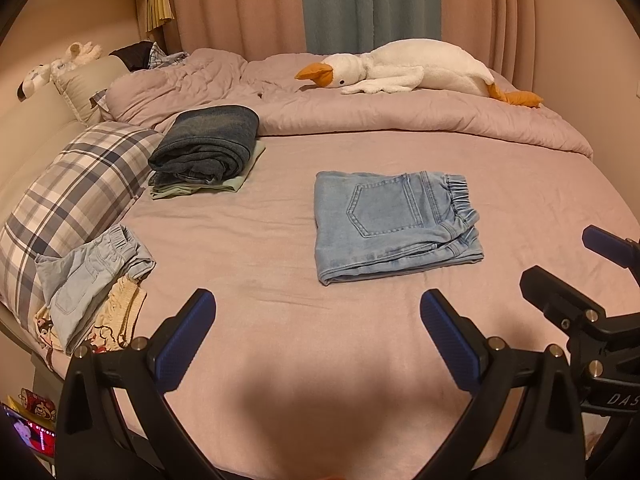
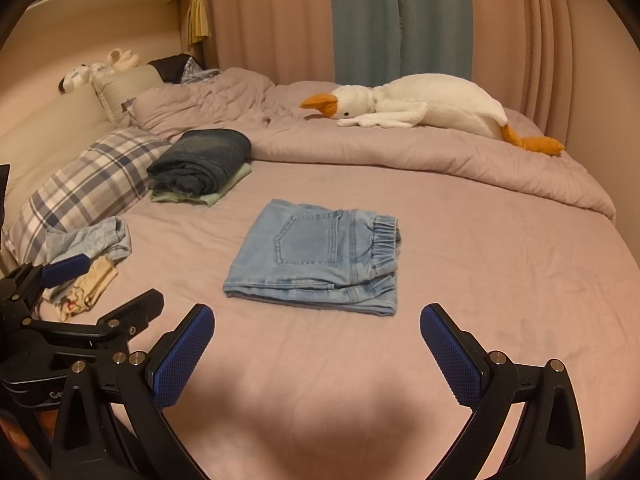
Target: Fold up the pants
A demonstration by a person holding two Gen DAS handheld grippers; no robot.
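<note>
Light blue denim pants (image 1: 394, 222) (image 2: 320, 254) lie folded into a flat rectangle on the pink bed sheet (image 1: 320, 340), back pocket up and elastic waistband to the right. My left gripper (image 1: 318, 304) hangs open above the sheet, nearer than the pants and apart from them, its blue pads empty. My right gripper (image 2: 317, 318) is also open and empty, just short of the pants' near edge. In the left wrist view the right gripper (image 1: 568, 268) shows at the right edge; in the right wrist view the left gripper (image 2: 108, 280) shows at the left.
A stack of folded dark jeans (image 1: 208, 144) on a green garment lies at the back left. A loose heap of small clothes (image 1: 92, 284) rests against a plaid pillow (image 1: 76, 184). A bunched duvet (image 1: 400, 116) with a plush goose (image 1: 416, 66) fills the back; curtains hang behind.
</note>
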